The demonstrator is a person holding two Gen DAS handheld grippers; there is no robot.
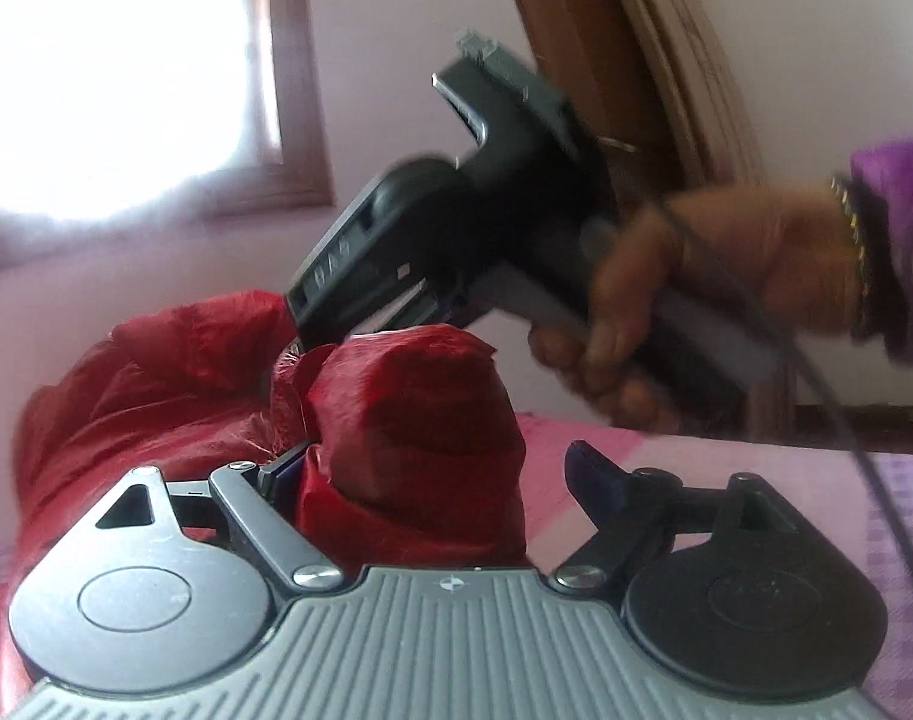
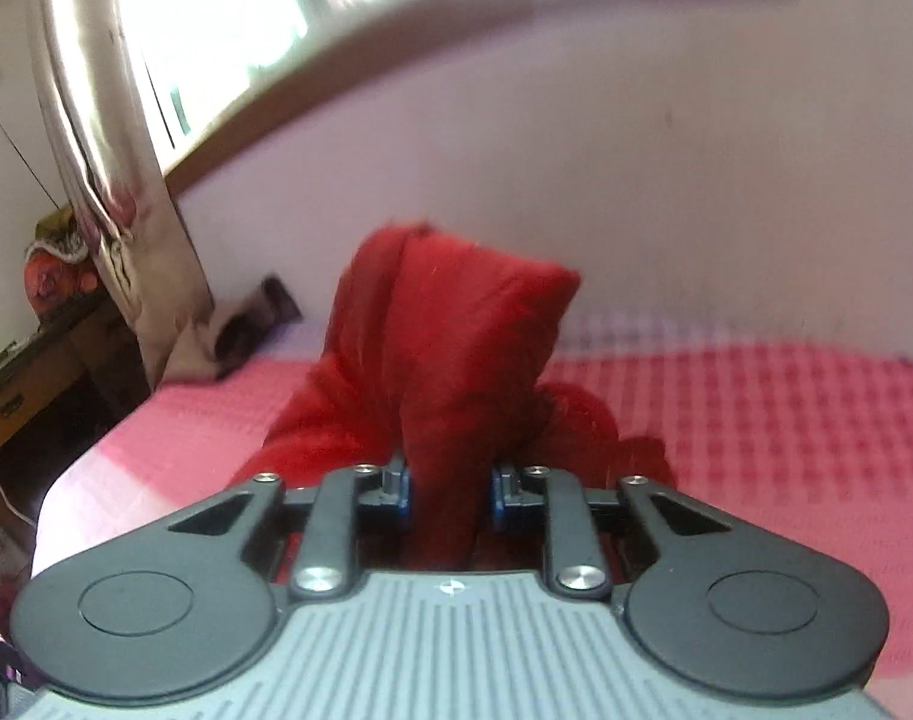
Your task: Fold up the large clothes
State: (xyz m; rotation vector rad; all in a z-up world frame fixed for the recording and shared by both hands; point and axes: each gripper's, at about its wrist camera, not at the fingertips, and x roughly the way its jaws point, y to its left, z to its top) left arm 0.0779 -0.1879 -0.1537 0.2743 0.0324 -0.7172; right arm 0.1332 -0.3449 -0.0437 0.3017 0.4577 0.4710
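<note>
While both grippers worked over a bed [image 2: 756, 420] spread with a pink checked cover, a red garment [image 2: 444, 330] of thin, shiny fabric lay bunched on it, out from the wall side and away from the cover's near left corner.

From the right wrist view, the right gripper [image 2: 451, 492] had its two blue-padded fingers [image 2: 403, 489] drawn close together, pinching a gathered fold of the red garment between them. The fabric rose from the pads into a tall peak, lifted clear of the cover, while more of the cloth trailed down to the bed behind it. A pale curtain [image 2: 108, 138] hung at the left beside a bright window [image 2: 276, 6], and a dark wooden cabinet [image 2: 42, 372] stood past the bed's left edge.

From the left wrist view, the left gripper [image 1: 432, 474] had its fingers spread wide. A fat hump of the red garment [image 1: 420, 420] sat between them. The left finger [image 1: 282, 471] lay against the cloth, while the right finger [image 1: 594, 474] stood apart from it, so nothing was clamped. Across the frame, a hand [image 1: 696, 288] in a purple sleeve [image 1: 900, 240], with a bangle at the wrist, held the handle of the right gripper [image 1: 303, 339], whose tip met the garment's top fold. A wooden door frame [image 1: 582, 72] rose behind it against a pale wall.
</note>
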